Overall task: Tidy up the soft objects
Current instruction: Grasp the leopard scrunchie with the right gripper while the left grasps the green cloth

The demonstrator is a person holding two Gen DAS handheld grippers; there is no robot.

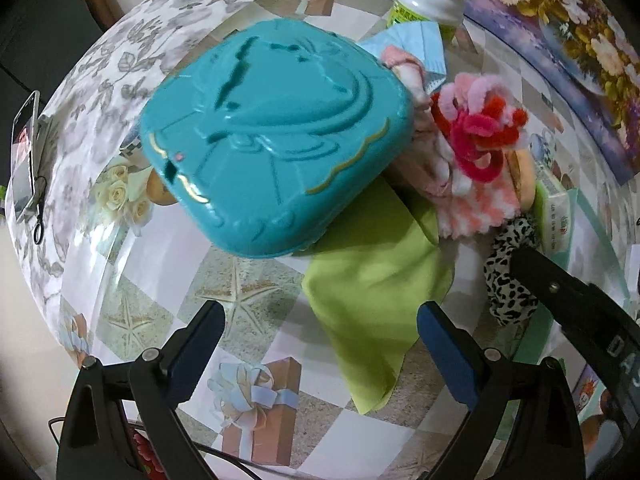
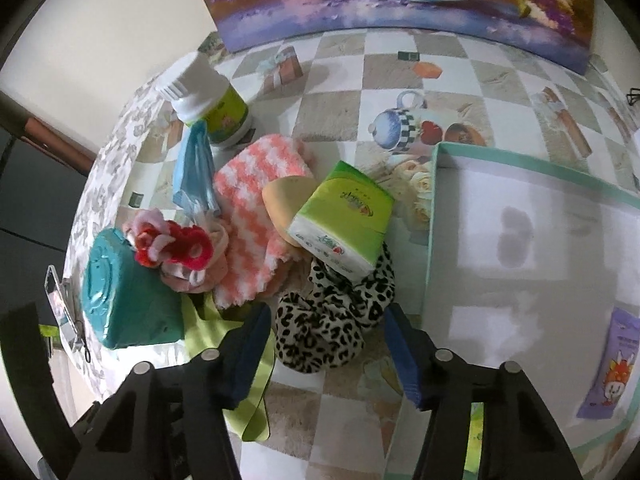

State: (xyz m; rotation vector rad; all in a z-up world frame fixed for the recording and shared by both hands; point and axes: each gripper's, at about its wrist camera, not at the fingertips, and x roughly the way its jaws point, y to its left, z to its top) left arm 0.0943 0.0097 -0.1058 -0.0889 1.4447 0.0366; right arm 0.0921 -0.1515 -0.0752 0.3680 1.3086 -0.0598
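Left gripper (image 1: 320, 320): points steeply down at the table, jaws spread wide, nothing between the blue pads; a corner of the green cloth (image 1: 376, 280) lies on the table beneath the gap, apart from the pads.

Right gripper (image 2: 326, 320): angled down from the bottom of its frame, jaws part open, straddling the leopard-print scrunchie (image 2: 332, 320). The pads stand at either side of the ruffled fabric; no squeeze on it is visible.

Soft objects, heaped at centre-left of the right wrist view:
- Scrunchie: gathered cloth, black spots on cream, lower centre.
- Fluffy cloth (image 2: 260, 216): pink-and-white chequered plush, above the scrunchie.
- Tissue pack (image 2: 344, 220): green-and-white plastic wrap, tilted, resting on the scrunchie's upper edge.
- Sponge (image 2: 284, 200): beige, rounded, just left of the tissue pack.
- Pipe-cleaner tangle (image 2: 172, 244): red and pink fuzzy loops, left of the plush cloth.
- Blue face mask (image 2: 196, 168): pleated, upper left.
- Green cloth: thin, smooth, flat, lower left, partly under the left jaw.

Hard items: teal plastic case (image 2: 128, 300), rounded square with embossed relief, far left; white-capped bottle (image 2: 208, 100) with green label, upper left.

White box (image 2: 432, 240), mint-edged, at right; a purple packet (image 2: 612, 360) lies inside.

Surface: table (image 2: 360, 80) under glossy chequered oilcloth printed with gifts, teapot and starfish. A floral painting (image 2: 400, 0) leans at the far edge against a pale wall.
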